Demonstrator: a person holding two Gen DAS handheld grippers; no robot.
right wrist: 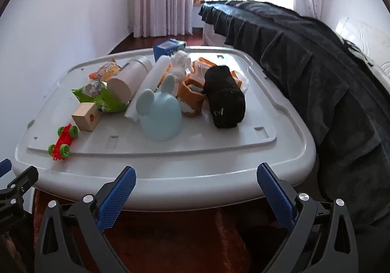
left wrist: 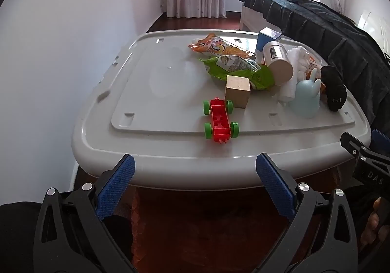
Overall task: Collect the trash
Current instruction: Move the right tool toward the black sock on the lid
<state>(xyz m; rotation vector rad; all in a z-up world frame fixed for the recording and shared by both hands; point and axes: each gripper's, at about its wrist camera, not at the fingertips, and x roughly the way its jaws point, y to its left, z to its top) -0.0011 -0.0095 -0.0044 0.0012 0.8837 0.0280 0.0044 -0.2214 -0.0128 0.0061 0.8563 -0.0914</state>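
A grey plastic bin lid [left wrist: 156, 92] [right wrist: 243, 151] carries a pile of items. An orange snack wrapper [left wrist: 219, 47] [right wrist: 107, 70] and a green wrapper [left wrist: 238, 69] [right wrist: 104, 97] lie at the far side. Crumpled white tissue [left wrist: 298, 58] [right wrist: 181, 61] and torn orange packaging [right wrist: 192, 92] lie beside a tipped white canister [left wrist: 277, 59] [right wrist: 132, 78]. My left gripper [left wrist: 195, 187] is open and empty, below the lid's near edge. My right gripper [right wrist: 196, 190] is open and empty, also below the near edge.
A red toy car chassis with green wheels [left wrist: 220, 119] [right wrist: 63, 139], a wooden cube [left wrist: 237, 91] [right wrist: 86, 117], a light blue bunny-eared object [left wrist: 306, 97] [right wrist: 160, 117], a black sock bundle [left wrist: 335, 90] [right wrist: 225, 97] and a blue box [left wrist: 268, 37] [right wrist: 168, 47] sit on the lid. A bed with dark cover [right wrist: 316, 65] stands right.
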